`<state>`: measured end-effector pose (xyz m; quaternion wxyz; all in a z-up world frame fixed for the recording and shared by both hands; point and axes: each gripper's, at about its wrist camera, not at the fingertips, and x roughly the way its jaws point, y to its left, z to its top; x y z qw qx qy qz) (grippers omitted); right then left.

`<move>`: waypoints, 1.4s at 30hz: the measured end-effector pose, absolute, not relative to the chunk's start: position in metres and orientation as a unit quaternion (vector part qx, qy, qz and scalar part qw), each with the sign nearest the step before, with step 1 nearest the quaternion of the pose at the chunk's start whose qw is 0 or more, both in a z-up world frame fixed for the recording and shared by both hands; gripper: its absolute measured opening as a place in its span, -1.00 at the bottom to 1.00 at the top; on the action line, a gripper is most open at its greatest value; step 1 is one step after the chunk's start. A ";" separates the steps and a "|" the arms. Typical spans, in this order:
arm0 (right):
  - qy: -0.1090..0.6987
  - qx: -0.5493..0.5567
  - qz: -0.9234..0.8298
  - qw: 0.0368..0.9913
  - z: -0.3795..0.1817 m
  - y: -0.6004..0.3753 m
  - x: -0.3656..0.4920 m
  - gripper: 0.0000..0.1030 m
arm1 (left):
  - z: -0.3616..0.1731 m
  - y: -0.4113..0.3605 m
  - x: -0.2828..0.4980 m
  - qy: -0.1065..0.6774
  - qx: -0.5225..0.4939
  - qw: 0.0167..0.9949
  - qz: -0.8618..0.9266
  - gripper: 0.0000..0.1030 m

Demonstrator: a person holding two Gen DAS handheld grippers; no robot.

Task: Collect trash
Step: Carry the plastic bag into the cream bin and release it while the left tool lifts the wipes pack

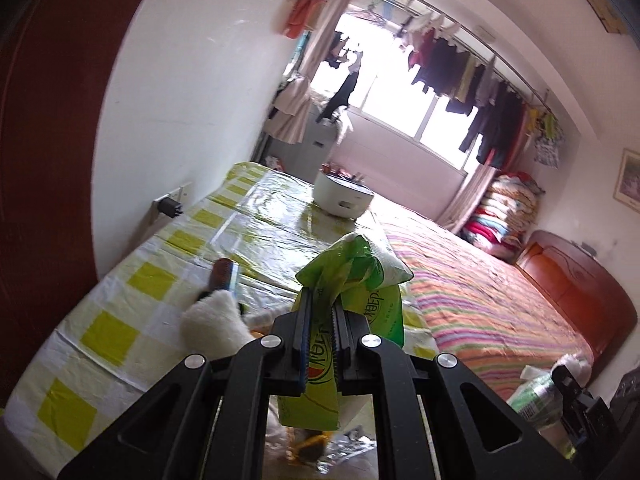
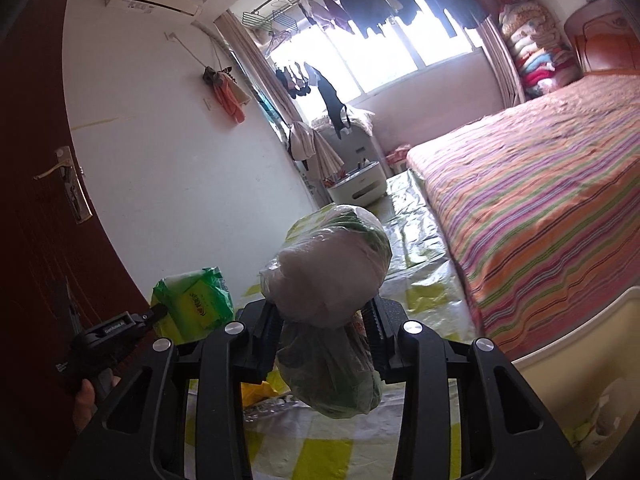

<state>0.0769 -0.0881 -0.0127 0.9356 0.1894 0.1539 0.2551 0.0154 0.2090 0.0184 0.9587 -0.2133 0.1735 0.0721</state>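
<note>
My left gripper (image 1: pixel 320 312) is shut on a green and white printed plastic package (image 1: pixel 352 276), held above the yellow-checked table cover (image 1: pixel 120 300). The same package (image 2: pixel 196 304) and the left gripper (image 2: pixel 120 328) show at the lower left of the right wrist view. My right gripper (image 2: pixel 320 316) is shut on a clear plastic bag (image 2: pixel 328 276) stuffed with pale and green waste; the bag bulges above and hangs below the fingers. It also shows at the far right of the left wrist view (image 1: pixel 536 396).
A comb (image 1: pixel 226 276) and a white fluffy item (image 1: pixel 216 320) lie on the cover. A white round appliance (image 1: pixel 344 196) stands at its far end. A striped bed (image 2: pixel 540 208) is to the right, a brown door (image 2: pixel 48 200) to the left. Yellow and foil scraps (image 2: pixel 260 396) lie below.
</note>
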 end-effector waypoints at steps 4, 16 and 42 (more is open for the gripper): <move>0.145 0.175 0.240 0.944 -0.011 -0.096 0.069 -0.32 | 0.021 0.178 0.016 0.172 -0.192 0.965 0.043 -0.83; 0.113 0.153 0.125 0.974 -0.013 -0.143 0.036 -0.32 | 0.020 0.126 0.015 0.191 -0.168 0.966 -0.037 -0.83; 0.063 0.249 -0.011 0.966 -0.028 -0.224 0.008 0.58 | 0.020 0.032 0.023 0.229 -0.112 0.955 -0.154 -0.83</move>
